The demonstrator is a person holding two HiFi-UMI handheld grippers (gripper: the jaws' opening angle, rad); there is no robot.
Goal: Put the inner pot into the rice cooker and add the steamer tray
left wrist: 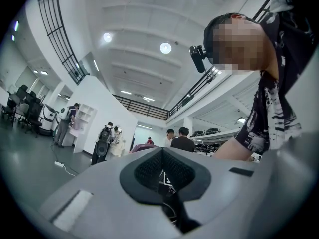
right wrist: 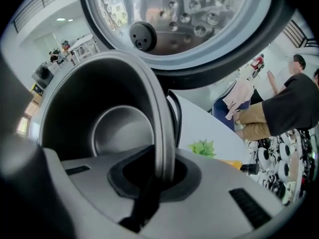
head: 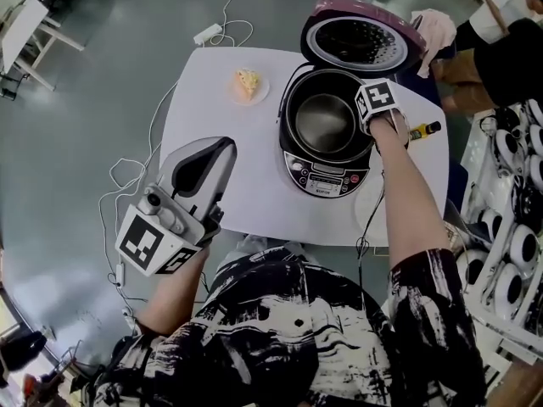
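Observation:
The black rice cooker (head: 327, 178) stands open on the white table (head: 212, 117), its purple lid (head: 361, 41) tipped back. The metal inner pot (head: 324, 121) sits inside the cooker body. My right gripper (head: 372, 127) points down at the pot's right side and is shut on its rim. In the right gripper view the thin rim (right wrist: 164, 128) runs between the jaws of the right gripper (right wrist: 162, 171), with the pot's bare bottom (right wrist: 119, 128) and the lid's perforated inner plate (right wrist: 184, 14) beyond. My left gripper (head: 222, 149) hangs off the table's near left, shut and holding nothing. I see no steamer tray.
A small plate with a yellow food piece (head: 249, 83) lies at the table's back left. A yellow bottle (head: 424, 130) lies right of the cooker, next to a green leafy item (right wrist: 202, 147). A seated person (head: 501, 49) and shelves (head: 517, 227) are to the right. A power strip (head: 207, 34) lies on the floor.

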